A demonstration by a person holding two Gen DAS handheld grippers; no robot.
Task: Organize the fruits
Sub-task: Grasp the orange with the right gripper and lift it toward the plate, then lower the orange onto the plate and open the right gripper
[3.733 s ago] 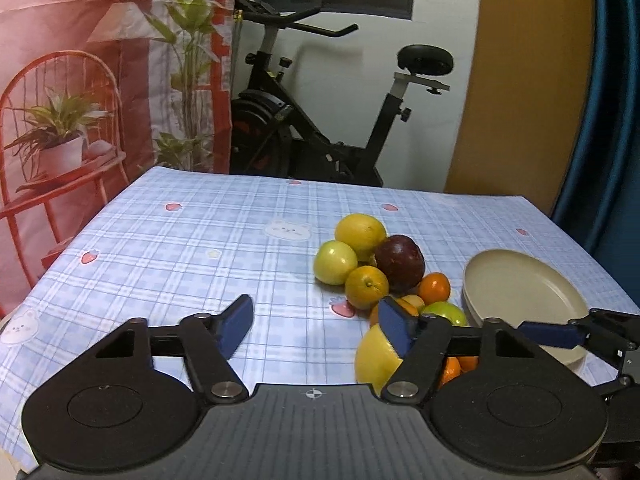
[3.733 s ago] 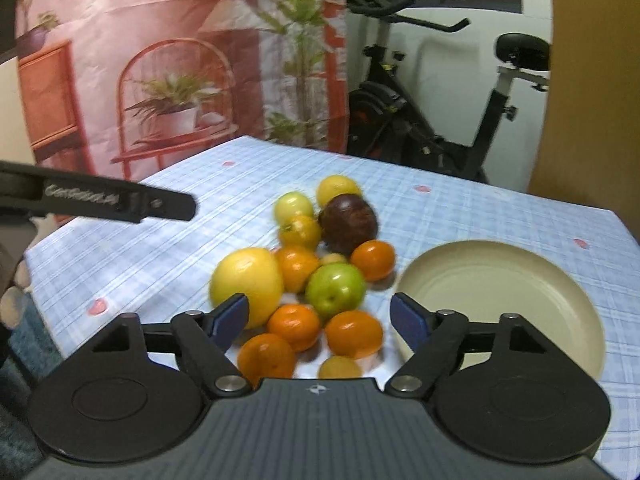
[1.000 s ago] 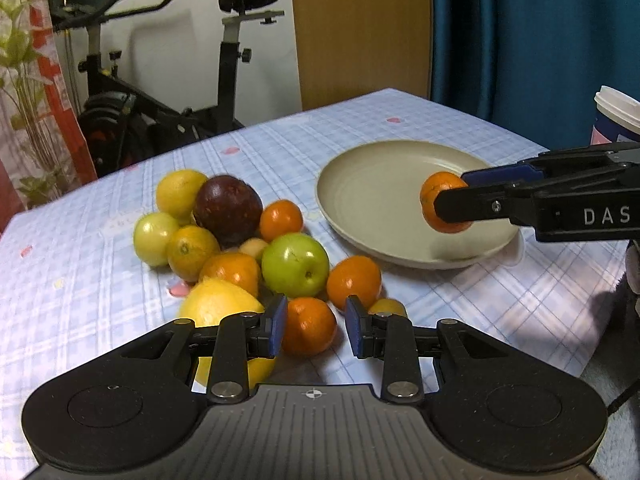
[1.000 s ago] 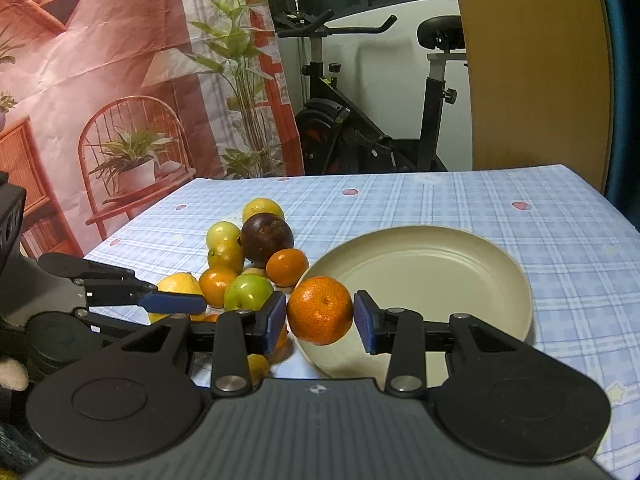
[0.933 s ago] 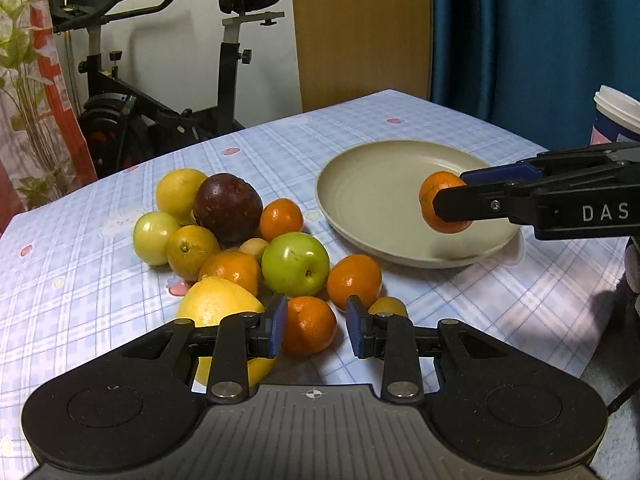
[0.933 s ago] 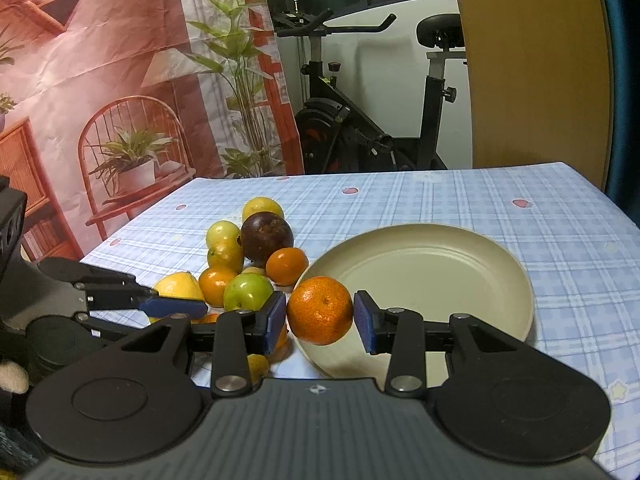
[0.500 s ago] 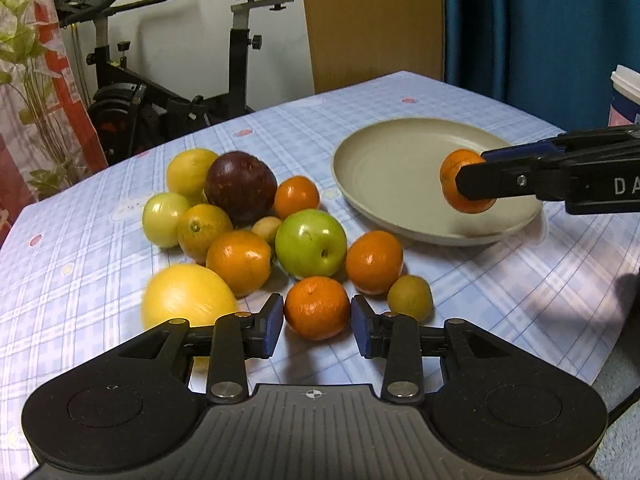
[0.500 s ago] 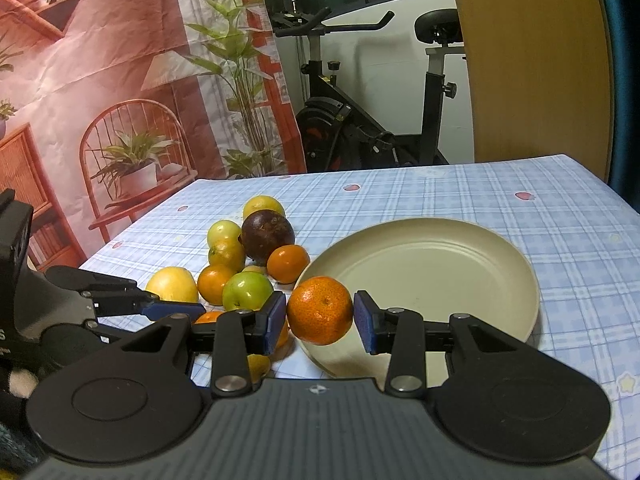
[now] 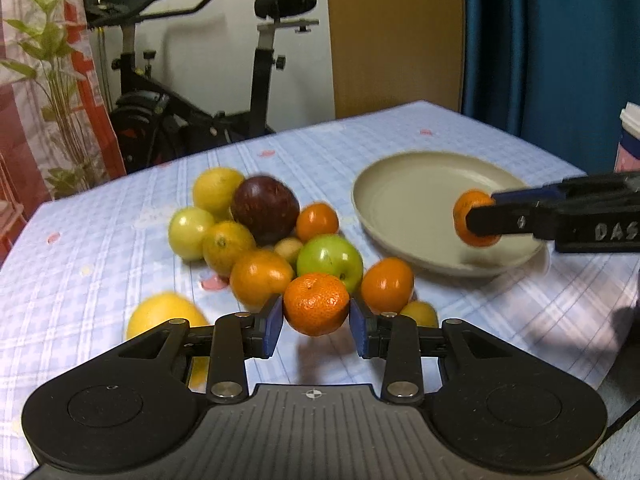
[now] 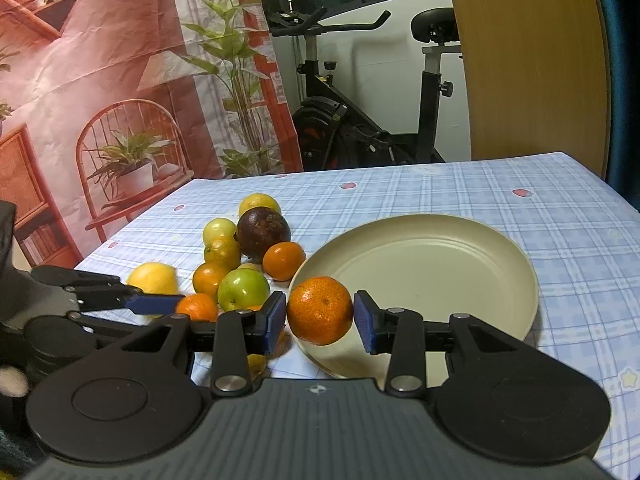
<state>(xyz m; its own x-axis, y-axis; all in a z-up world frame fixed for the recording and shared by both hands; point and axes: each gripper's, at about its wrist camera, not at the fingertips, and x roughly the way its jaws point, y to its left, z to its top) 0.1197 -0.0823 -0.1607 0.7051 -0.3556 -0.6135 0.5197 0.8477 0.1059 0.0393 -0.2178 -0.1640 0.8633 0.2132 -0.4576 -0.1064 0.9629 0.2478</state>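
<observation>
Your left gripper (image 9: 316, 330): blue pads clamped on a round orange mandarin (image 9: 316, 304), lifted clear of the checked blue tablecloth (image 9: 100, 272). Its jaws have just closed a little further, the fruit between them.

Heap of fruit, at the table's centre, listed left to right in your left wrist view:
- large yellow citrus (image 9: 160, 316), lying apart at 9 o'clock of your held mandarin, partly behind your left finger;
- pale yellow-green round fruit (image 9: 190, 226);
- yellow lemon-like fruit (image 9: 218, 188), at the heap's 12 o'clock;
- yellow-orange citrus (image 9: 228, 246);
- deep orange fruit (image 9: 260, 276);
- dark purple round fruit (image 9: 265, 209), touching the lemon-like one;
- small orange tangerine (image 9: 317, 221);
- green apple (image 9: 330, 260), just behind your held mandarin;
- another orange tangerine (image 9: 387, 283), with a small yellowish fruit (image 9: 420, 314) at its 5 o'clock.

Round beige plate (image 9: 412, 200): at 3 o'clock of the heap, nothing resting in it.

Your right gripper (image 10: 320, 322): clenched on a second orange mandarin (image 10: 320, 310), held above the plate's near left rim.

Pale cup (image 9: 630, 140): far right edge, cut off.
</observation>
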